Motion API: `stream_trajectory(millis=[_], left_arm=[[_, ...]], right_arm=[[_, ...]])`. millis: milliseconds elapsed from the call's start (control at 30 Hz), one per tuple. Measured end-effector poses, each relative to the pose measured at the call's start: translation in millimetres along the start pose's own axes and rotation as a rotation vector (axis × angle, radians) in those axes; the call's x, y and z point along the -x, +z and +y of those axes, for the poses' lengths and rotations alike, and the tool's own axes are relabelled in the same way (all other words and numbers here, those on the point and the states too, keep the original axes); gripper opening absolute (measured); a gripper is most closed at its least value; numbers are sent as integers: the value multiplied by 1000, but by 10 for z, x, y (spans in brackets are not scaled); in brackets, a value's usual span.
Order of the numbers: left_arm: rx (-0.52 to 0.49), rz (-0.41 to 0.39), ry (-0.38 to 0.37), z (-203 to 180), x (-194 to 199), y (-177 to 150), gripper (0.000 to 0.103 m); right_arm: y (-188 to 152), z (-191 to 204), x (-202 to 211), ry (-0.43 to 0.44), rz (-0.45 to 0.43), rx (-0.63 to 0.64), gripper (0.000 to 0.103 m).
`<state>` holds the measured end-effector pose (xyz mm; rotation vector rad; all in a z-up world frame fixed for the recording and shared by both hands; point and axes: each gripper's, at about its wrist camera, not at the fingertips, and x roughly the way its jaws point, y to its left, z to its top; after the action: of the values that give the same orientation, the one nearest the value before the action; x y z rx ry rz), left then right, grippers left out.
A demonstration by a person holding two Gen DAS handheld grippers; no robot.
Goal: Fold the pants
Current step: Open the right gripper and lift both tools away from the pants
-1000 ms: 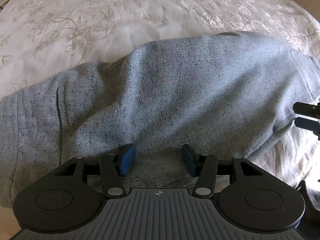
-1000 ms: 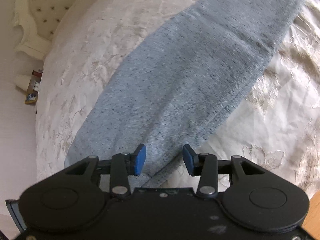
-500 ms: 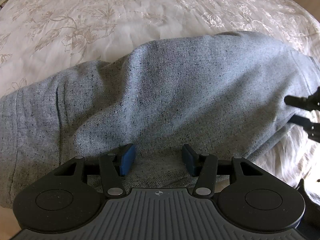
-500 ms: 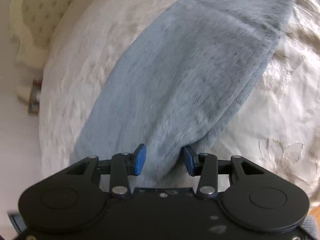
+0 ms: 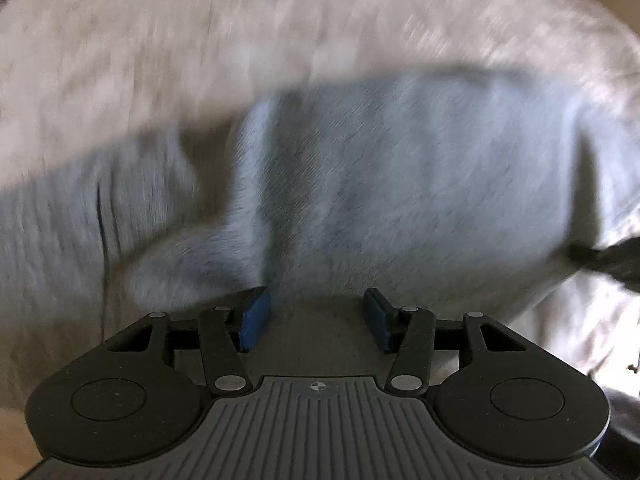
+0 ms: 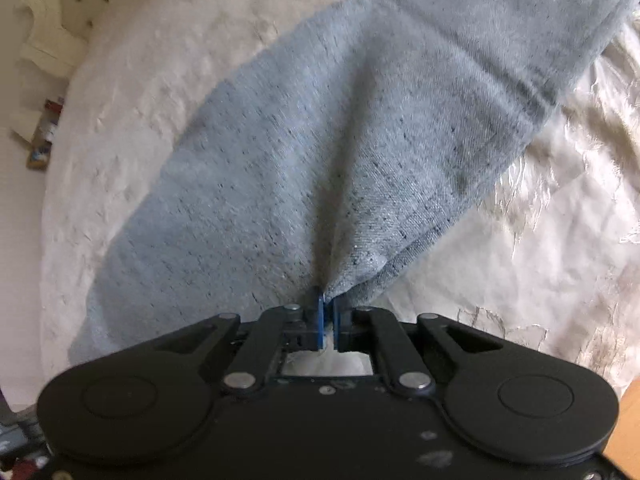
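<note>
Grey knitted pants (image 5: 400,184) lie across a cream embroidered bedspread (image 5: 200,40). My left gripper (image 5: 316,316) points down onto them. Its blue pads stand well apart, with pants cloth lying under the gap and not pinched. The left wrist view is blurred. A ridge of cloth rises by the left pad (image 5: 254,318). In the right wrist view the pants (image 6: 340,140) stretch away to the upper right. My right gripper (image 6: 328,320) is closing, and its pads pinch a gathered edge of the pants. The right gripper (image 5: 612,264) shows as a dark blur at the right edge of the left wrist view.
The bedspread (image 6: 540,260) surrounds the pants on all sides. A cream tufted headboard (image 6: 52,8) stands at the upper left, with small boxes (image 6: 44,140) on the floor beside the bed. A strip of wooden floor (image 6: 628,420) shows at the lower right.
The right gripper's pads have come together on the pants' edge, bunching the cloth into a ridge. The cloth under the left gripper has shifted and wrinkled. The left pads keep the same gap.
</note>
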<state>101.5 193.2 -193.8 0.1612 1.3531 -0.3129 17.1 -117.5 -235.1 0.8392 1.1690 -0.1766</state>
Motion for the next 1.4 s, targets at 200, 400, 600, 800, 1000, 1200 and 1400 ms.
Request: stream_trajectory(millis=[200, 400, 600, 800, 1000, 1200, 1400], left_arm=[[17, -71, -42, -43, 350, 166, 50], [86, -221, -32, -75, 610, 593, 50], [215, -227, 46, 186, 521, 733, 50], [359, -220, 141, 621, 503, 686, 50], [377, -142, 180, 894, 329, 564, 51], [367, -111, 171, 938, 171, 441, 54], [372, -136, 162, 965, 197, 408, 54]], right_arm=[[322, 266, 307, 103, 79, 180, 37], [877, 789, 363, 172, 26, 485, 55], [1209, 1656, -221, 217, 100, 810, 55], [1024, 2402, -864, 307, 242, 1111, 55], [651, 2715, -1339, 292, 373, 1287, 55], [486, 2633, -1384, 300, 462, 1316, 34], [496, 2565, -1087, 328, 345, 1269, 4]])
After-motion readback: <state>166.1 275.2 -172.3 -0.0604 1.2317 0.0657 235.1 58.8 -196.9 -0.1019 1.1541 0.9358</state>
